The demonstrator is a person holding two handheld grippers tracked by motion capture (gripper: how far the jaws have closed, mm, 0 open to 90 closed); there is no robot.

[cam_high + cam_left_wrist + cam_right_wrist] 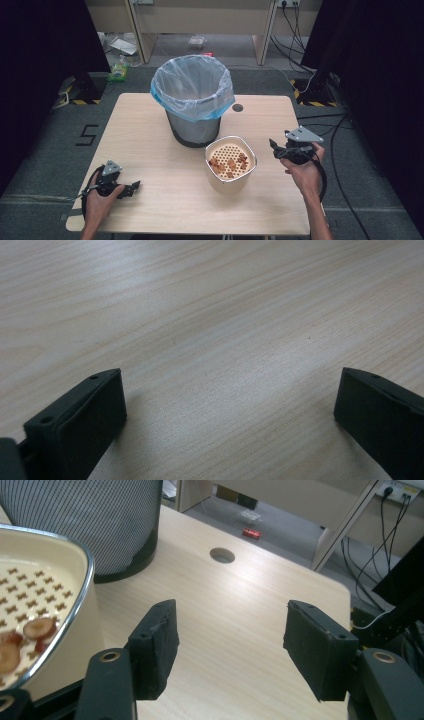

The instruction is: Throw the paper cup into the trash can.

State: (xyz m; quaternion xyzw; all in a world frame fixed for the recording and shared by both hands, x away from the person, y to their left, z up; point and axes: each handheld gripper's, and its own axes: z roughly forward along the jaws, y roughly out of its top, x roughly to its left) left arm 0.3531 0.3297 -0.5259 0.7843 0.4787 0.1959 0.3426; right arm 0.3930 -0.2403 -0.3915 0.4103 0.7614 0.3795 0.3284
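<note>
A: Item one, the cream strainer container (230,162). Where, and why there?

B: Centre-right of the wooden table (165,200), just in front of the lined waste bin (193,100). Its perforated insert carries a few reddish-brown food scraps (229,164). Sitting that near the bin, it looks staged for tipping the scraps in.

A: Item two, right gripper (274,148).

B: Just right of the container, level with its rim, pointing at it. Jaws wide, nothing between them; in the right gripper view the metal-edged rim (75,615) lies just beside the left pad. I judge the wide setting is meant to take the container's wall or rim.

A: Item three, left gripper (134,186).

B: Low over the table's near-left part, well apart from the container. Jaws wide and empty, bare wood between them in the left gripper view. Probably parked, or waiting to steady the far side.

A: Bin?

B: Upright, blue-edged clear liner folded over its rim, mouth open.
</note>
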